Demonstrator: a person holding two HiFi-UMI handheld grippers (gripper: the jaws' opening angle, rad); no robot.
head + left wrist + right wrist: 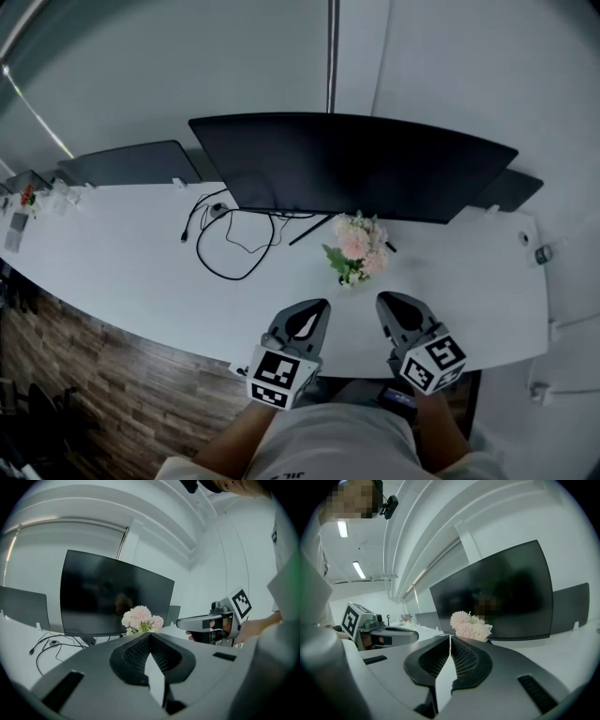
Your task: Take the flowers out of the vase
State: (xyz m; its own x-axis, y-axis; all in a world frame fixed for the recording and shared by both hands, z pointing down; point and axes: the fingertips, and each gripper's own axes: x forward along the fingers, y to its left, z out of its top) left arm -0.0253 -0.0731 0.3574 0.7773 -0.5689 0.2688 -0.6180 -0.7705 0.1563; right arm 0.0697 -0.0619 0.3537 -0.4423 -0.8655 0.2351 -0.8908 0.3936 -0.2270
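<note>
A bunch of pink and white flowers with green leaves stands on the white desk in front of the monitor; its vase is barely visible at the base. The same flowers show just beyond my left jaws, and the flowers also rise past my right jaws. My left gripper is near the desk's front edge, below and left of the bouquet, shut and empty. My right gripper is beside it, below and right of the bouquet, shut and empty. Neither touches the flowers.
A wide black monitor stands behind the flowers, with black cables looped on the desk to its left. More monitors line the desk further left. A wooden floor lies below the desk's front edge.
</note>
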